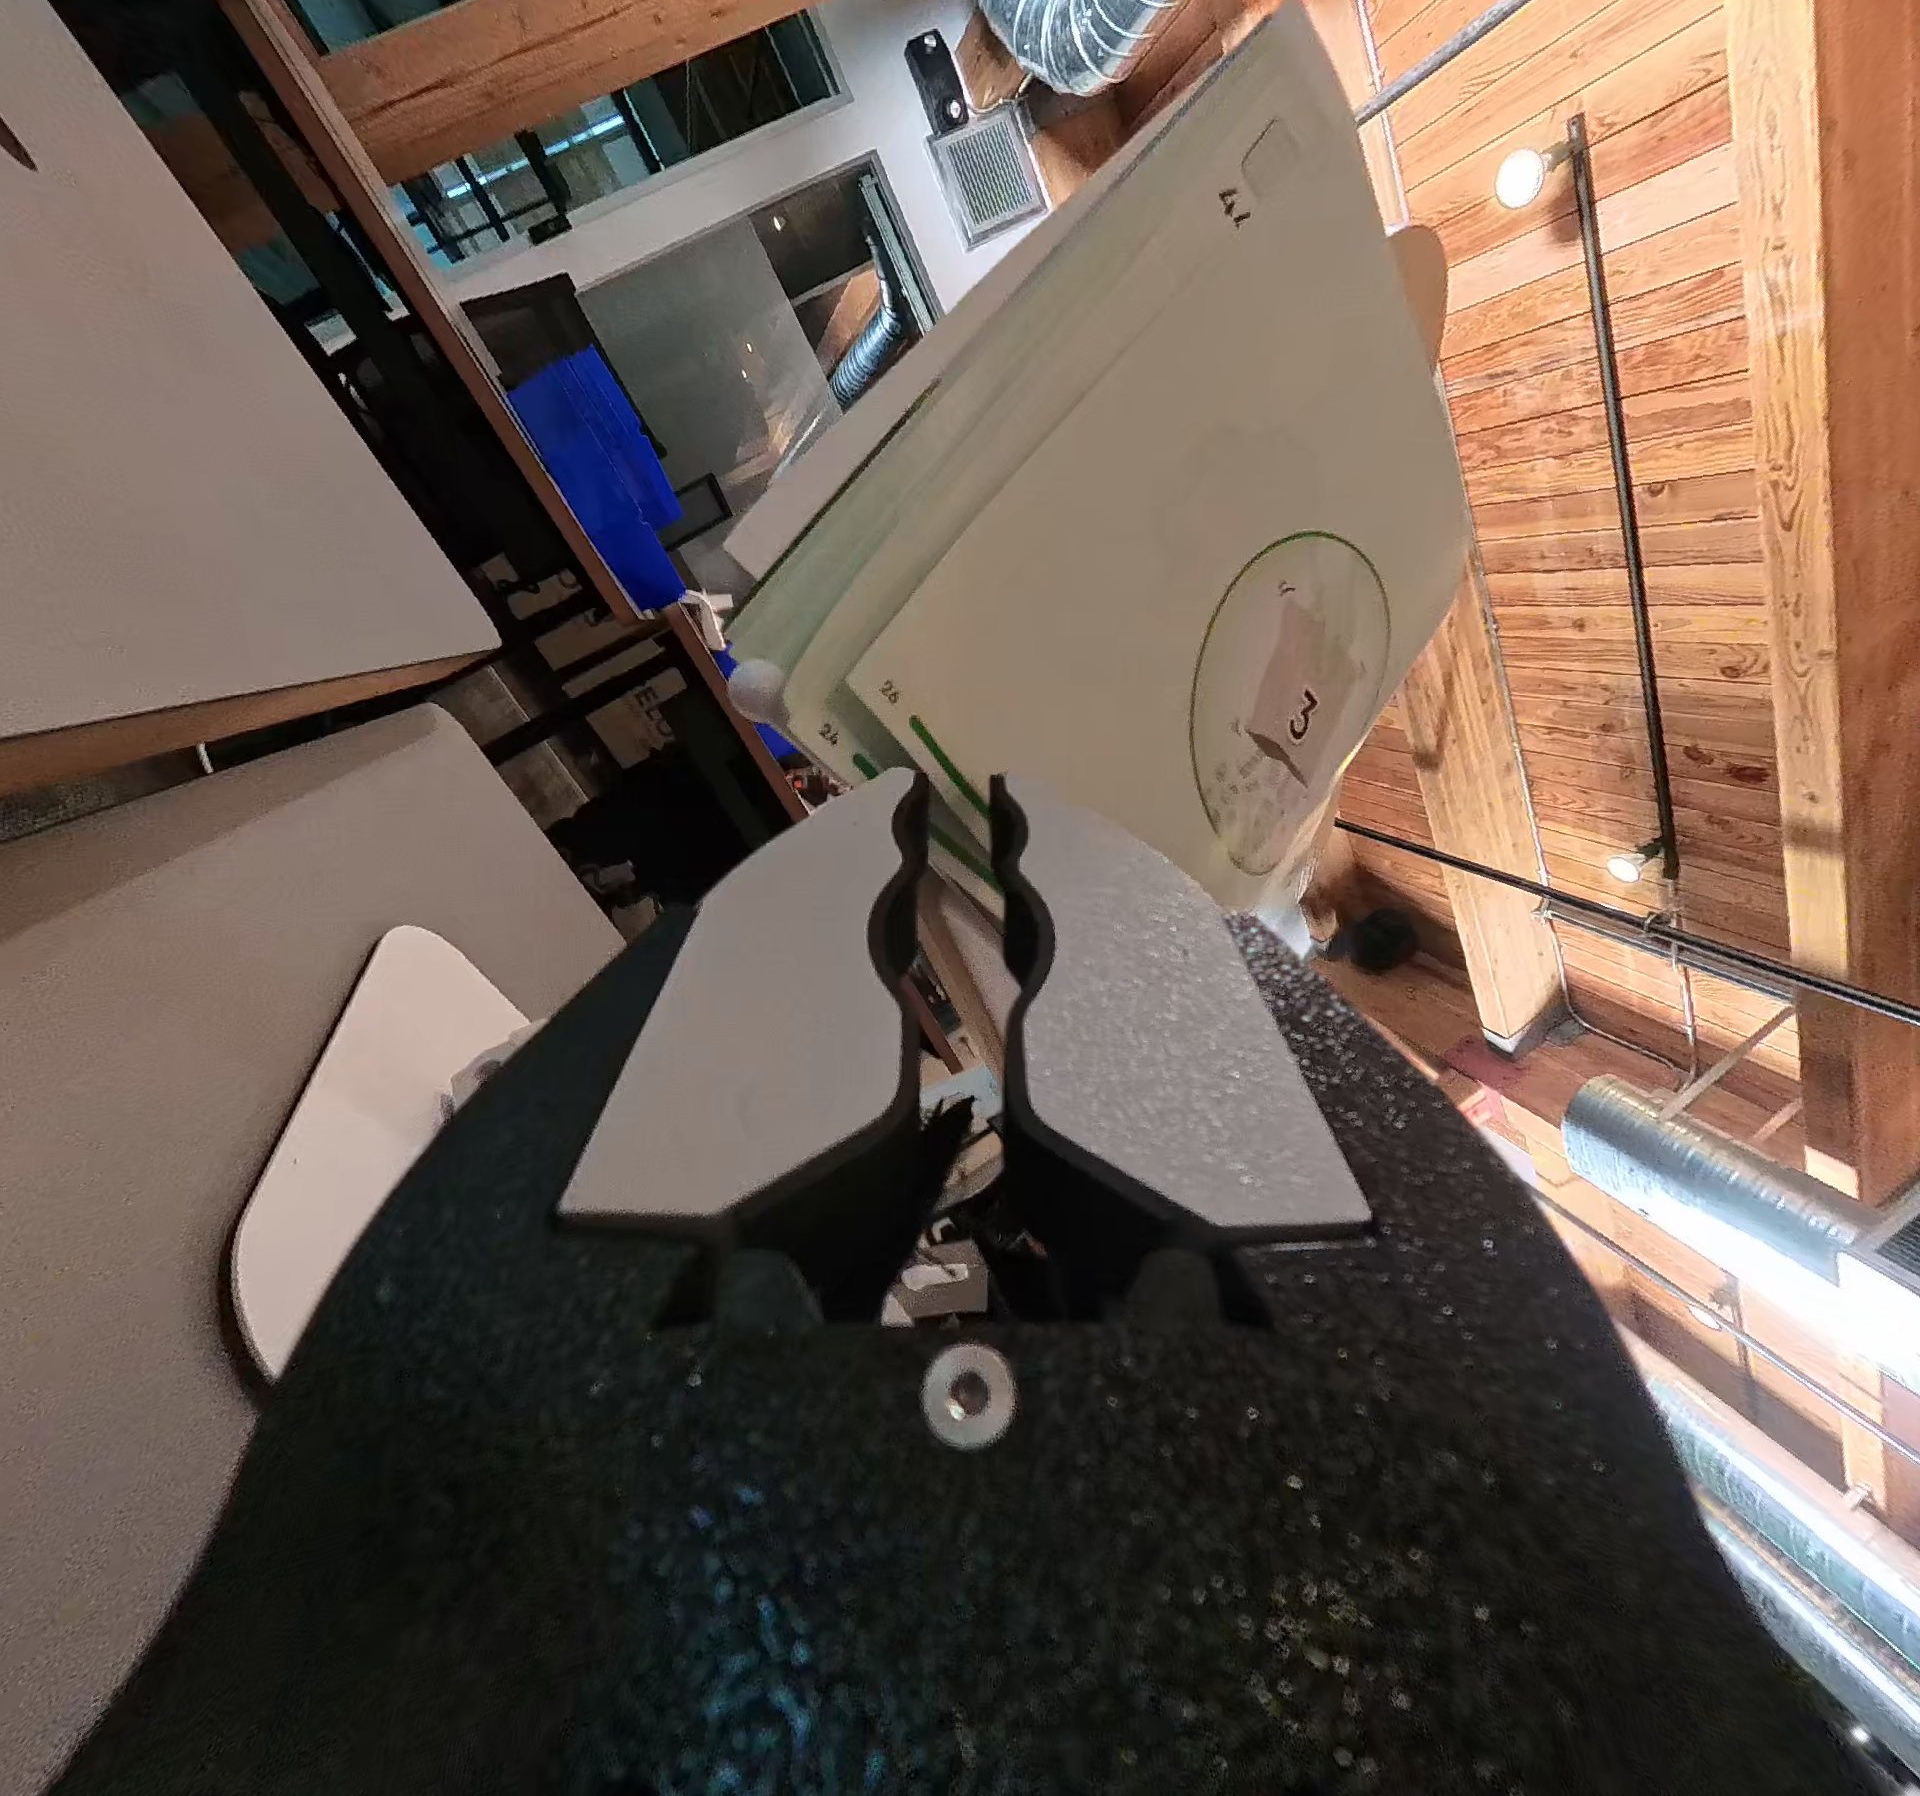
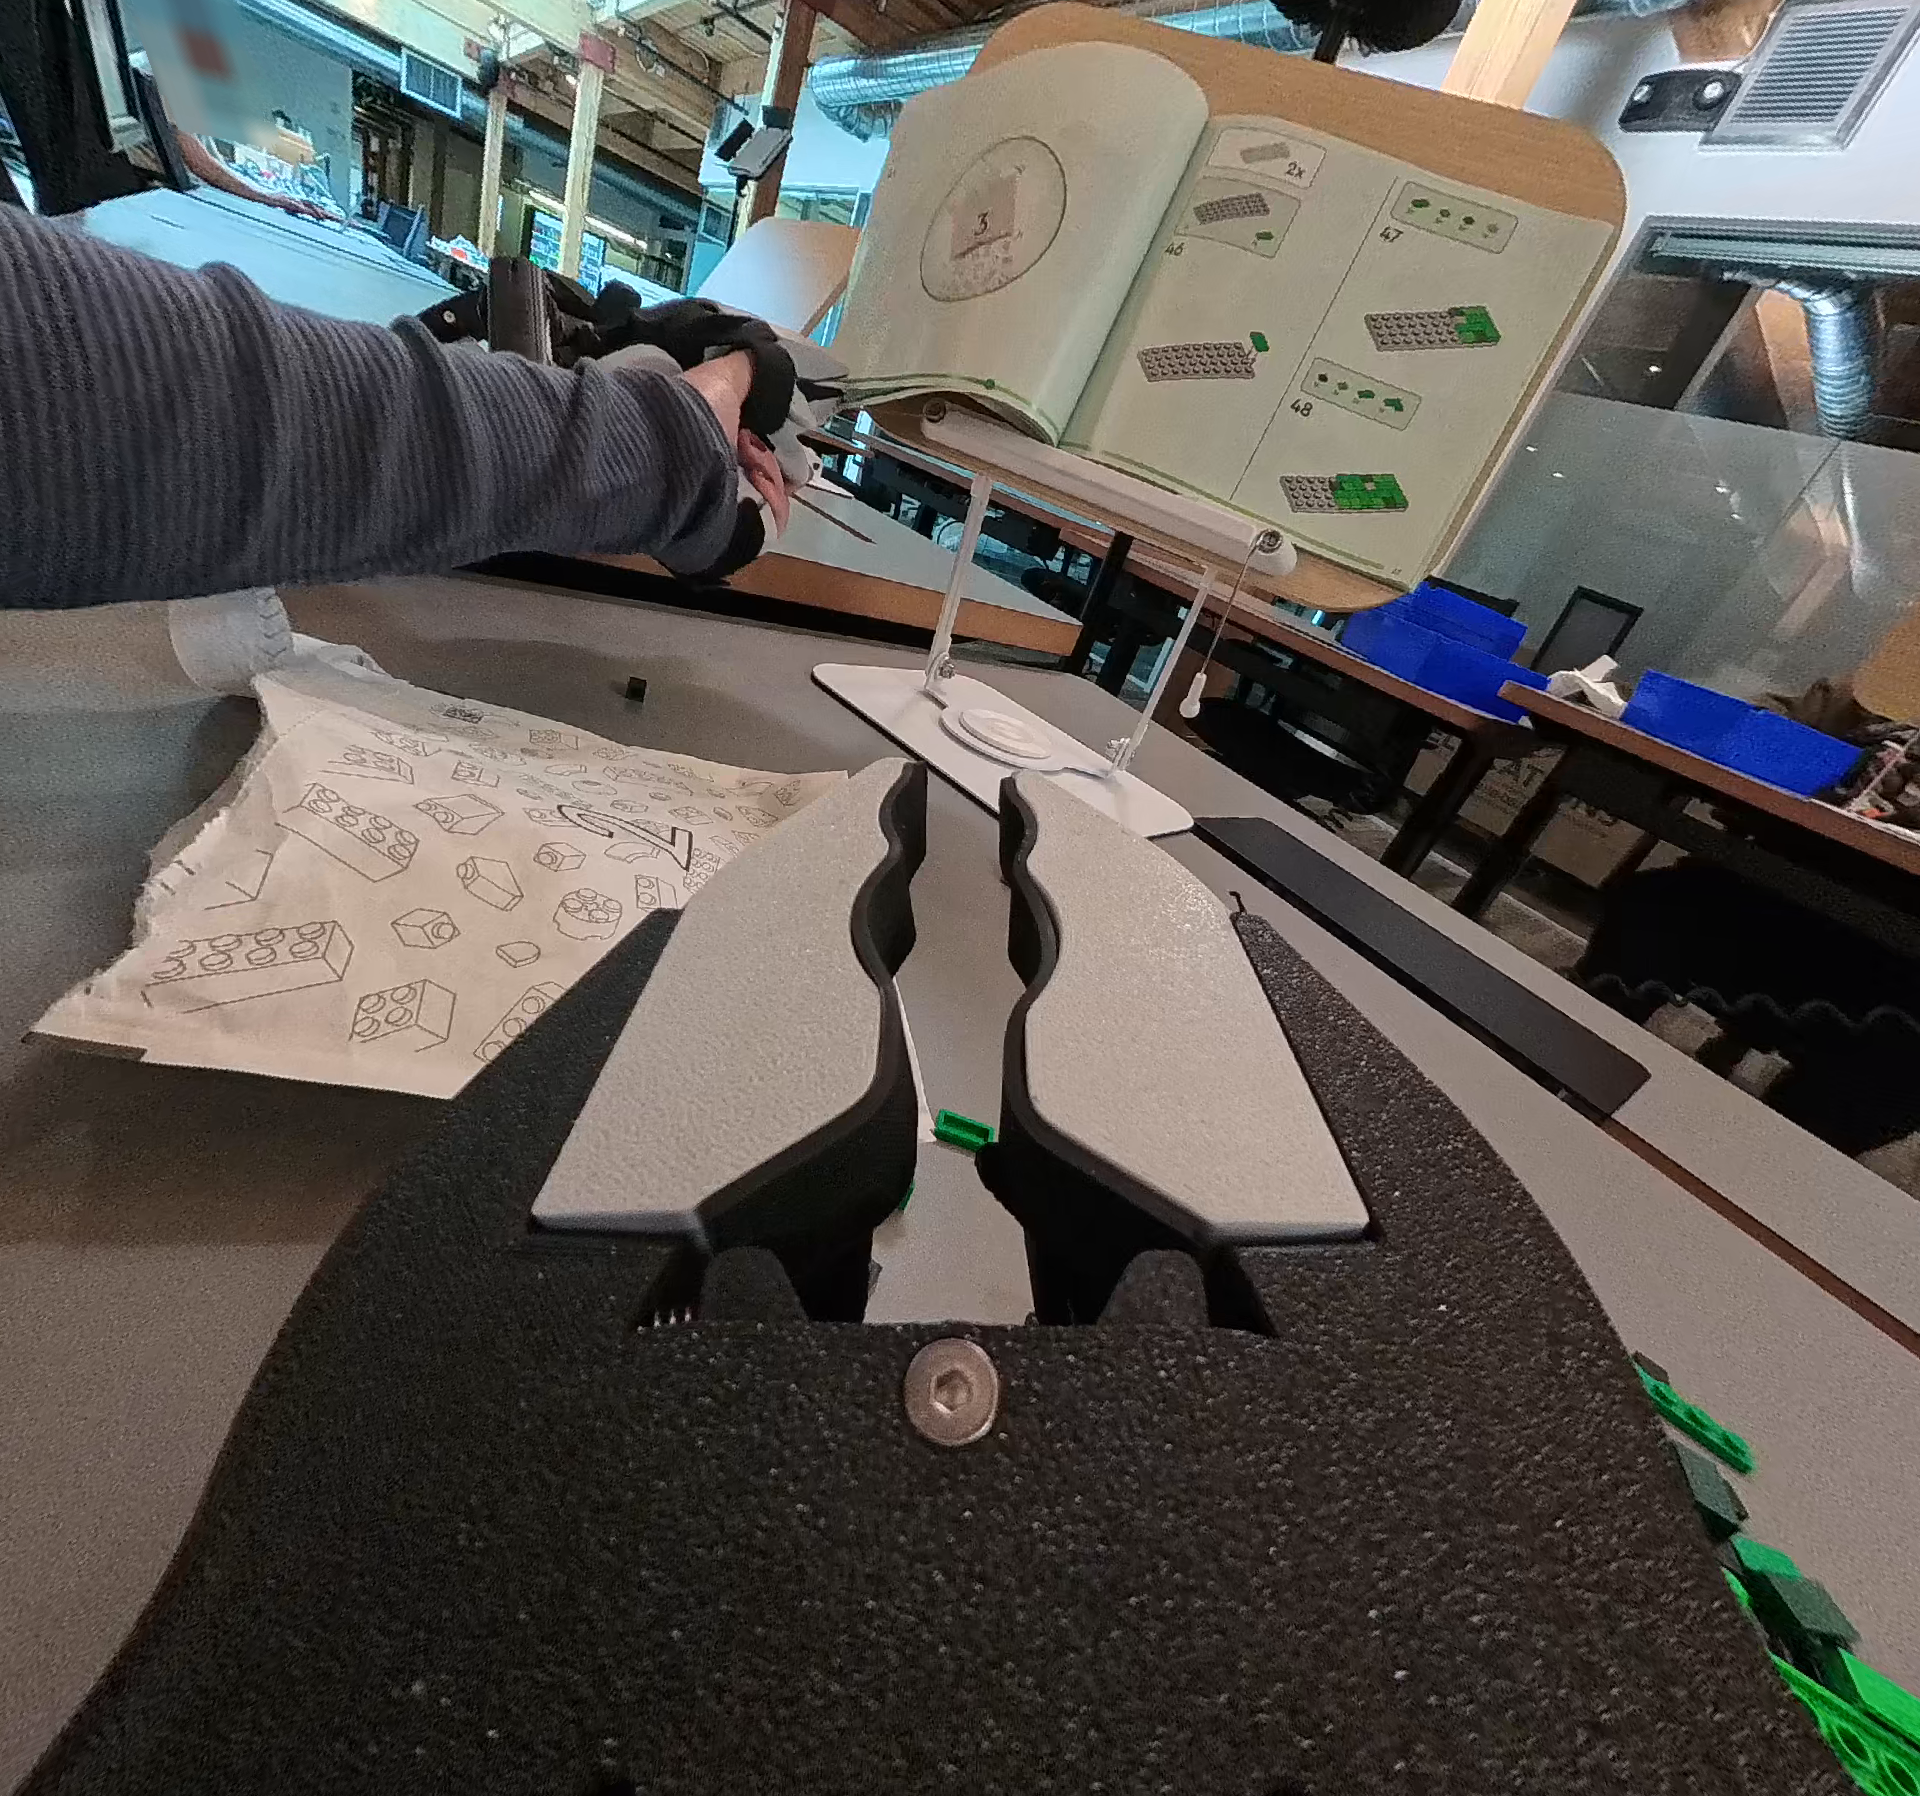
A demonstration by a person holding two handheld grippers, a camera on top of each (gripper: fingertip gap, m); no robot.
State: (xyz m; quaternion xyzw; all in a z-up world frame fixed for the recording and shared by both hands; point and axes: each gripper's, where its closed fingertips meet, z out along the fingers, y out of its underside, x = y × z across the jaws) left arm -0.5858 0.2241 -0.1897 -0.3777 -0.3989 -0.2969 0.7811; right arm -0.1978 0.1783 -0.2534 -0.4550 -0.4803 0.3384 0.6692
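Left wrist view
- We look steeply upward here: wooden ceiling boards, beams and silver ducting fill the background.
- The left gripper (image 1: 956, 790) sits at the lower corner of an open instruction booklet (image 1: 1143, 499) with pale green pages.
- Its jaws are close together. A page edge with a green stripe runs into the slim gap between the tips; we cannot tell whether the page is pinched or only lying there.
- A white ball-ended clip (image 1: 756, 686) shows just beside the booklet's bottom corner.

Right wrist view
- The right gripper (image 2: 963, 780) is low over the grey table (image 2: 104, 1227), jaws narrowly apart and holding nothing.
- A small green brick (image 2: 961, 1128) lies on the table below the gap, not touched.
- More green pieces (image 2: 1808, 1642) crowd the lower right edge.
- A torn white paper bag (image 2: 416, 884) printed with brick outlines lies flat to the left, and a tiny black piece (image 2: 631, 690) sits beyond it.
- Ahead, the booklet rests open on a wooden-backed stand (image 2: 1299, 94) with a white foot.
- A person's hand (image 2: 748, 437), in a grey ribbed sleeve (image 2: 364, 437), reaches in at the booklet's lower left corner with the other gripper.
- Blue bins (image 2: 1735, 733) stand on a table well behind
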